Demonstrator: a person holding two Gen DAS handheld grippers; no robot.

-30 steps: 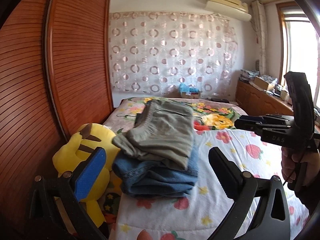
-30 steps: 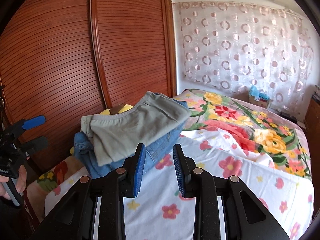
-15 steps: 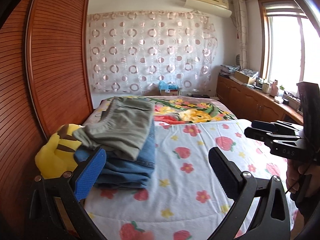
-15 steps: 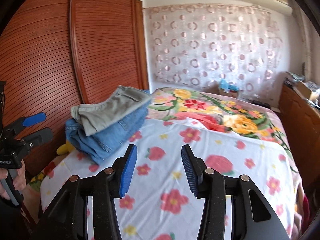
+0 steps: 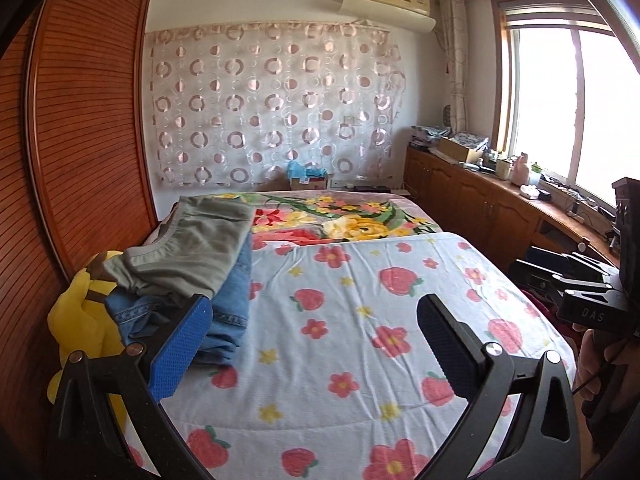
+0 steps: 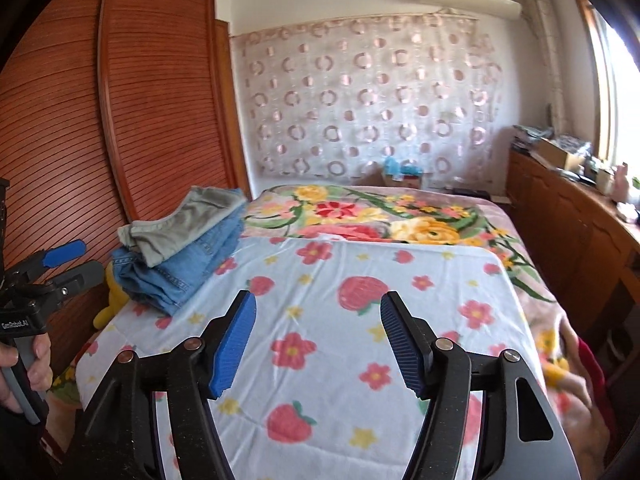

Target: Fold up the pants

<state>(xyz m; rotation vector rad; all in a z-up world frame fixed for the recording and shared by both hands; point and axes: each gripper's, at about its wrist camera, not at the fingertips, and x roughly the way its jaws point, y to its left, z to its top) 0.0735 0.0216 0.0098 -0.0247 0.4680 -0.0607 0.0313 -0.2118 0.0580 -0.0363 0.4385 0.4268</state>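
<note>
Strawberry-print sheet, folded pants stacked beside yellow plush, both grippers' jaws wide, empty, right's just opening

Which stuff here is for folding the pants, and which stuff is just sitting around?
For the job:
- grey-green pants, folded, on top of the pile
- blue jeans, folded underneath
- left gripper, open, empty
- right gripper, its jaws have just been opening, empty

Just lying about:
- yellow plush toy beside the pile
- strawberry sheet
- flowered blanket
- cardboard box on the cabinet
</note>
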